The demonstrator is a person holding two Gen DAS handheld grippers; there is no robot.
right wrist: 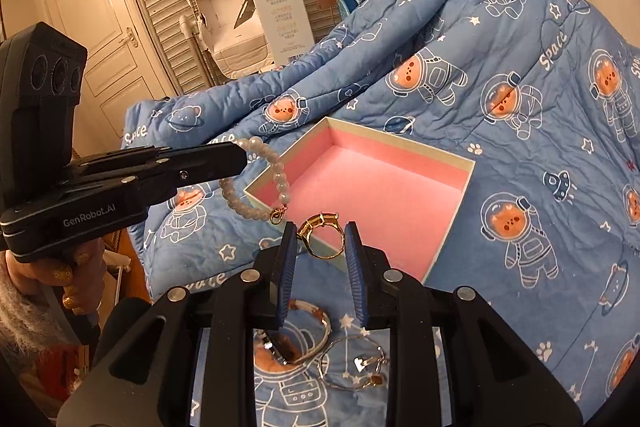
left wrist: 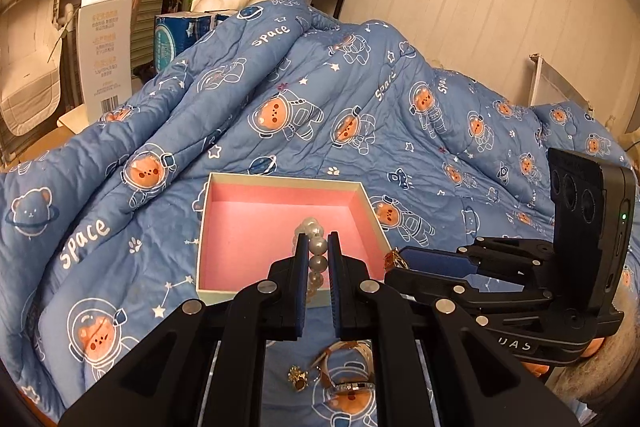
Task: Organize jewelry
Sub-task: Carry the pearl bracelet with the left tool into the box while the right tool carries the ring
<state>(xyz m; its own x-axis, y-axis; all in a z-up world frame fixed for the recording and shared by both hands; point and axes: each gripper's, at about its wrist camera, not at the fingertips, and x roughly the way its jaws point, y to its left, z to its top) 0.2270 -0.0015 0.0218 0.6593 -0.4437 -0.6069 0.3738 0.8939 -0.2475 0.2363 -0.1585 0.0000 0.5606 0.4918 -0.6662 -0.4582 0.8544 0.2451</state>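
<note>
An open box with a pink lining (left wrist: 256, 227) (right wrist: 392, 195) lies on the blue space-print quilt. My left gripper (left wrist: 318, 239) is shut on a pearl bracelet (left wrist: 316, 251) and holds it over the box's near edge; in the right wrist view the bracelet (right wrist: 256, 187) hangs from the left gripper (right wrist: 240, 157) beside the box's corner. My right gripper (right wrist: 322, 231) is shut on a gold ring (right wrist: 320, 237) just above the box's near rim; in the left wrist view it (left wrist: 400, 261) sits at the box's right corner.
Loose jewelry lies on the quilt under the grippers: a bangle (right wrist: 308, 331), a thin silver bracelet with a heart charm (right wrist: 352, 367), a gold charm (left wrist: 298, 377) and a ring (left wrist: 352, 385). The bunched quilt (left wrist: 320, 87) rises behind the box. Shelves and a white carton (left wrist: 104, 43) stand beyond.
</note>
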